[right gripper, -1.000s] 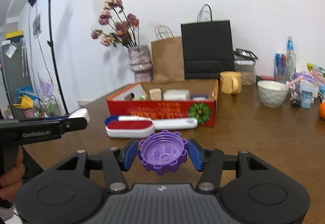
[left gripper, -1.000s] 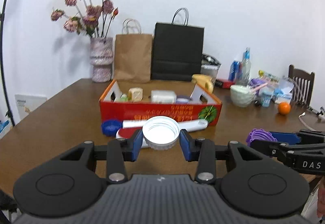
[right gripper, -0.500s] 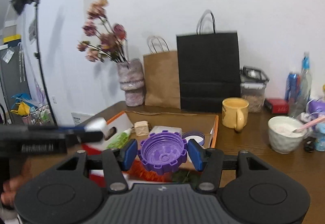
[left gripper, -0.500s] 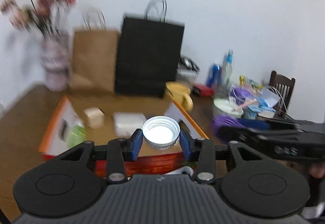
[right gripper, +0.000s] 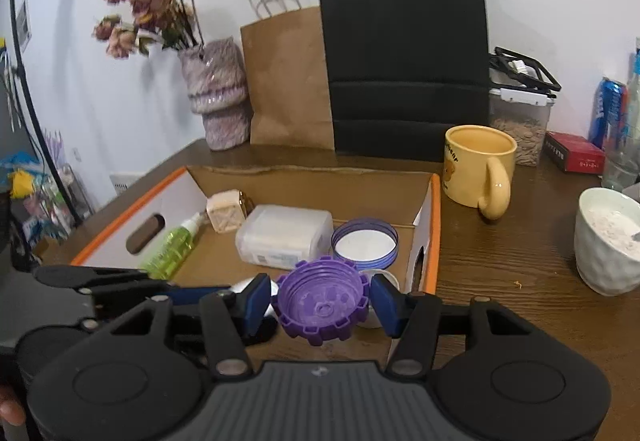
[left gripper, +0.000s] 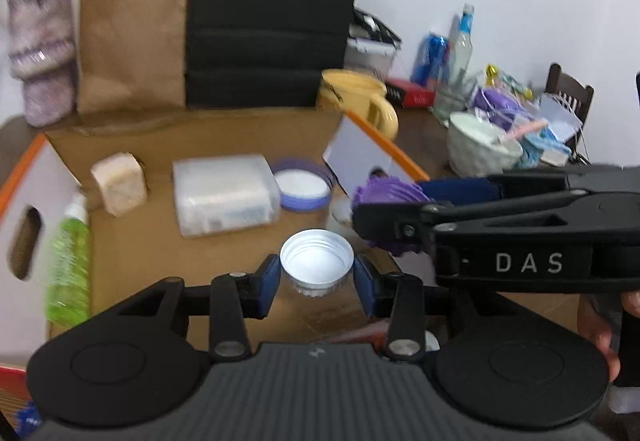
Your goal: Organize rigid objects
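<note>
Left tongs (left gripper: 316, 275): jaws part-way open, blue pads pressed on either side of a white cap (left gripper: 317, 266), open face up. I hold it clear above the brown floor of the cardboard box (left gripper: 224, 137), toward the near wall.

Right tongs (right gripper: 322, 299): set wider, pads clamped on a purple toothed cap (right gripper: 322, 306), also open face up. It hangs above the box's near right corner. From the left wrist view the right tongs come in from 3 o'clock, with the purple cap just beyond and to the right of the white one.

Step in hand, as I judge it: carrying both caps in to be dropped in the box. Neither is set down yet.

Box contents, outward from the white cap in the left view:
- blue-rimmed lid (left gripper: 303, 185) at 12 o'clock
- clear plastic case (left gripper: 224, 199) at 10 o'clock
- small beige block (left gripper: 119, 183) further out at 10 o'clock
- green bottle (left gripper: 68, 265) lying along the left wall at 9 o'clock

Beyond the box on the table (right gripper: 520, 261): a yellow mug (right gripper: 478, 167) and a white bowl (right gripper: 608, 241) at 2 o'clock.

Next move calls for lowering each cap onto bare cardboard. The free patch lies directly under the white cap. The two tongs sit close, so I would release one at a time. Risk: a cap dropped from height may roll or flip.
</note>
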Motion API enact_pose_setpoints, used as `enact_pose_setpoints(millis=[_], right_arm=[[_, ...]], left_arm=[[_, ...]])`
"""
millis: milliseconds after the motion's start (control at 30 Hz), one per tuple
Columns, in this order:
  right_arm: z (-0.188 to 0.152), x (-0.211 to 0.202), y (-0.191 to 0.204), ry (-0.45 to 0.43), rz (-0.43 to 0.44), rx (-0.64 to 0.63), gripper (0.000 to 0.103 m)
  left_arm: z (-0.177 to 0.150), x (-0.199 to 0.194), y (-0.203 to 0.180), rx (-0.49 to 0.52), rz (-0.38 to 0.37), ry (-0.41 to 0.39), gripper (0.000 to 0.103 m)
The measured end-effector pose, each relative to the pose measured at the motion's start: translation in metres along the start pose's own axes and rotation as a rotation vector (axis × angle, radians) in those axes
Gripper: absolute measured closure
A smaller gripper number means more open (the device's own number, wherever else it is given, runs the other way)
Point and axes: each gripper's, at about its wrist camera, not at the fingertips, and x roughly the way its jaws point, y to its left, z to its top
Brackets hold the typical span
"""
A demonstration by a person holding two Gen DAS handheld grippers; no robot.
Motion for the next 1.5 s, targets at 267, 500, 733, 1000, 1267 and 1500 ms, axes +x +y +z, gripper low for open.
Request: enact_pose_setpoints(millis=[267,500,733,1000,1267,1500], right_arm=[[-0.002,-0.011,-0.007,-0.026,-0.015,0.025,0.037],[0.008,-0.051,0.003,-0.077,-0.013,0.009,0.032],[-0.008,-0.098,0.029,-0.155,0.015,-0.067,0.021],[-0.047,-0.163,0.051,-0.343,-0.064,-0.083,0.015],[-0.100,-0.213,0.072,-0.505,-0.076,-0.063,0.014],[-0.152,-0.256,0.104,-0.537,-0.085,-0.089,0.011]], left_arm=[[0.003,-0.010,0.014,-0.023,0.028,-0.008,0.041],[0.012,-0.058,0.021,-0.031,0.091,-0.079,0.031],[-0.004,-0.126,0.010,0.035,0.275,-0.220,0.021],[-0.044,-0.220,0.010,-0.015,0.416,-0.414,0.016],[-0.109,-0.295,-0.010,-0.019,0.523,-0.566,0.010],[-0.158,-0.340,-0.024,-0.036,0.531,-0.590,0.006]])
